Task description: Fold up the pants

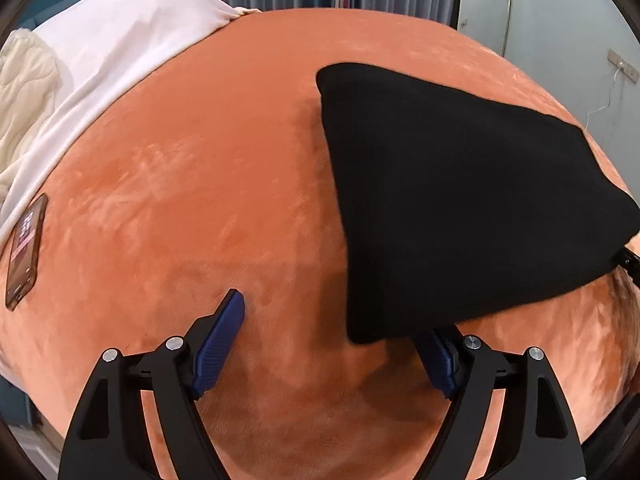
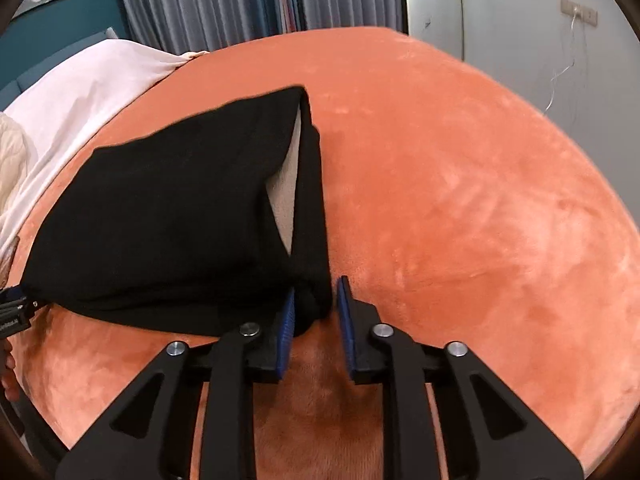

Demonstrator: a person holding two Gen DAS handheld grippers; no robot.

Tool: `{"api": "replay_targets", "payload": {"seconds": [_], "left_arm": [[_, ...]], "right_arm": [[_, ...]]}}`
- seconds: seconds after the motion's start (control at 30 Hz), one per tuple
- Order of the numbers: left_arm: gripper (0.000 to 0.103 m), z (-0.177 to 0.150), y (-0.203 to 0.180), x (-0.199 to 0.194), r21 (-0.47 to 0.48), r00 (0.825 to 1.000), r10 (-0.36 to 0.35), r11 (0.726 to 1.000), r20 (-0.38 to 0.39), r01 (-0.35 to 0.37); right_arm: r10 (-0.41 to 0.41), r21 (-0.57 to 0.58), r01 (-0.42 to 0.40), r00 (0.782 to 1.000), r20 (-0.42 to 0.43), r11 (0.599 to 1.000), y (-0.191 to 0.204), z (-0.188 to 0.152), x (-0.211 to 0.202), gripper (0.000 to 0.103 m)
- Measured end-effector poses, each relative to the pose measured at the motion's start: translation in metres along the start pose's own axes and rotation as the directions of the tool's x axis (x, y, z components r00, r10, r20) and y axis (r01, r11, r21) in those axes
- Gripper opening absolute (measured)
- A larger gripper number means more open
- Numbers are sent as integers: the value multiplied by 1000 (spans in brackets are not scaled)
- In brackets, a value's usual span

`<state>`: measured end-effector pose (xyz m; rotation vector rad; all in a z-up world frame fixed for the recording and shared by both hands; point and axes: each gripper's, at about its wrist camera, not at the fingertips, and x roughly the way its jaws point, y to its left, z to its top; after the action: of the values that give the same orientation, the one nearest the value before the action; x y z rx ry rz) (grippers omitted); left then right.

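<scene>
we're working with the black pants (image 1: 460,200) already folded into a compact stack on the orange blanket (image 2: 460,200). our right gripper (image 2: 316,308) is pinching the near right corner of the pants, probably to drag or flip that edge. our left gripper (image 1: 340,336) is hanging wide open, one finger tucked under the near left corner, gripping nothing yet.

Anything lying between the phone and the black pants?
No. In the left wrist view, only bare orange blanket stretches from the phone to the pants.
</scene>
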<state>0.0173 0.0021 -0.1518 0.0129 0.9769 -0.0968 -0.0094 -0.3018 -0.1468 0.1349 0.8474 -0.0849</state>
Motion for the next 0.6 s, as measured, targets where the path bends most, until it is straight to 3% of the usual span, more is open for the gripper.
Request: {"api": "replay_targets", "payload": {"seconds": [0.13,0.2,0.27,0.37,0.47,0.6], "left_arm": [[80,-2,13,-1,-31,1000,-24,999,-16,24],[80,-2,19,1,-55,999,-40,998,-20,39],[80,-3,18,-9,-40,999,-34,999,-18,33],[79,-8,17,-32,27,1000,15,1000,22,-16],[79,-15,23,-51,53,992,99,993,73,-103],[79,-14,47,-55,-34,993,102,994,59,-100]], "right_arm": [[29,54,-29,1000,3,998,-7,2,-8,20],[19,51,-18,1000,-15,999,-10,-3,4,28],[51,90,-51,999,-2,995,-13,-5,-4,28],[38,82,-41,999,38,996,-4,-3,-40,29],[72,27,-76,990,123,997,21,2,-82,30],[169,-187,-155,983,64,970,104,12,-80,29]]}}
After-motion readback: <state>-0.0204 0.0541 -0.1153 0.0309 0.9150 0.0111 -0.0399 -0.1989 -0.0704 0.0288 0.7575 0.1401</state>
